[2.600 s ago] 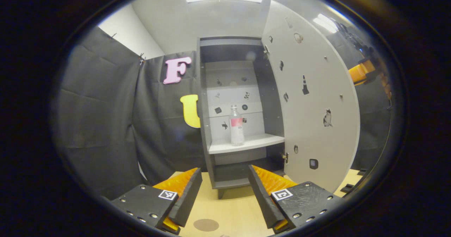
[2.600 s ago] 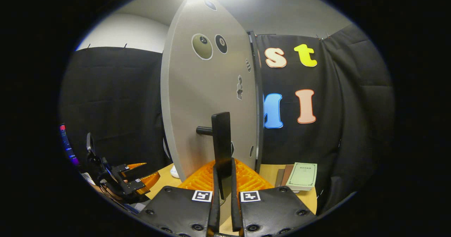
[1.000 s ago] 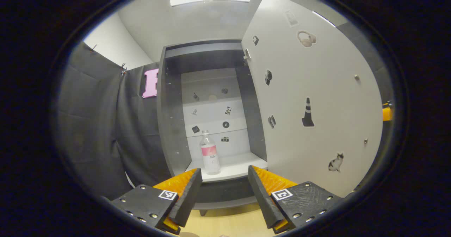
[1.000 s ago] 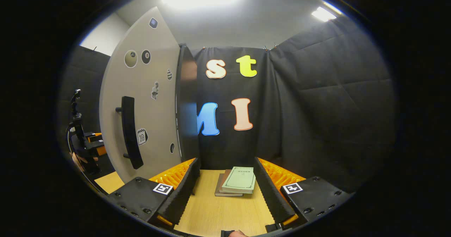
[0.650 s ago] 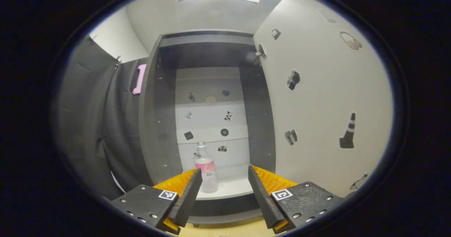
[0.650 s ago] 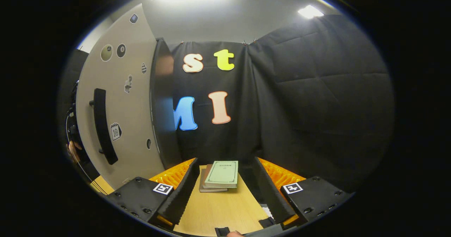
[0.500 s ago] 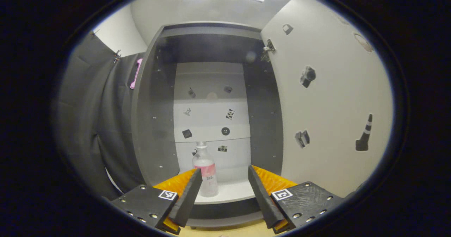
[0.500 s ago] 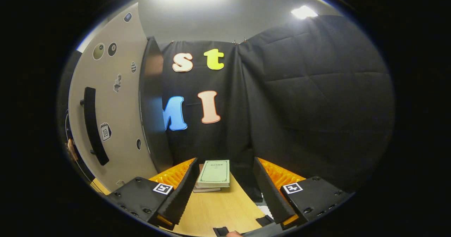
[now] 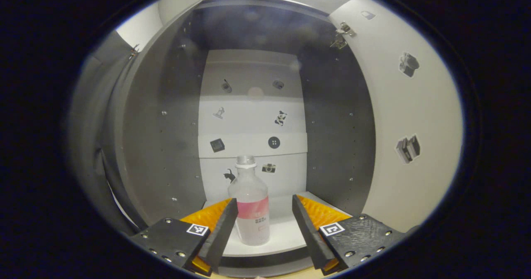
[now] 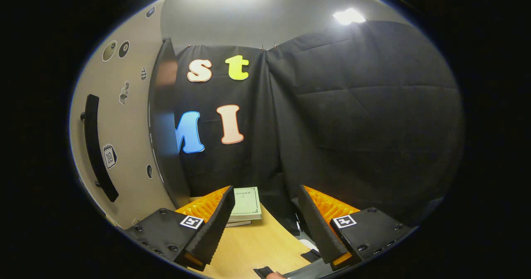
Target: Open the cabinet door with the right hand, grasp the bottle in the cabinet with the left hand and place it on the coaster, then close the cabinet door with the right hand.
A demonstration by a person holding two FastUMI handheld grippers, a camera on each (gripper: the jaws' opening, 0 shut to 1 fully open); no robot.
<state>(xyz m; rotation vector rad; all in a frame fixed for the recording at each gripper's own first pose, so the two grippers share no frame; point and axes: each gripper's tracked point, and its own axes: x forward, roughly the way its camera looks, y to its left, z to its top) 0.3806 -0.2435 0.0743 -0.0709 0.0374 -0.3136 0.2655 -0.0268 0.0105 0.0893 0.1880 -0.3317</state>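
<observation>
A clear bottle (image 9: 250, 206) with a pink label and a white cap stands upright on the white shelf (image 9: 282, 239) inside the grey cabinet (image 9: 157, 138). My left gripper (image 9: 261, 229) is open at the shelf's front, with the bottle's lower body between its fingertips and nearer the left one; no contact shows. The cabinet door (image 9: 408, 117) stands swung open on the right. In the right gripper view the door's outer face (image 10: 124, 146) with its black handle (image 10: 96, 146) is at the left. My right gripper (image 10: 265, 221) is open over the wooden table (image 10: 257, 246), holding nothing.
A stack of books (image 10: 245, 204) lies on the table near the black cloth wall, behind my right gripper's left finger. Small dark items (image 10: 309, 255) sit at the table's near edge. The cabinet's side walls and stickered back panel (image 9: 253, 125) close in around the bottle.
My left gripper has moved forward into the cabinet, so the bottle now stands between its fingertips. The right gripper let go of the door handle earlier and has swung right, away from the door.
</observation>
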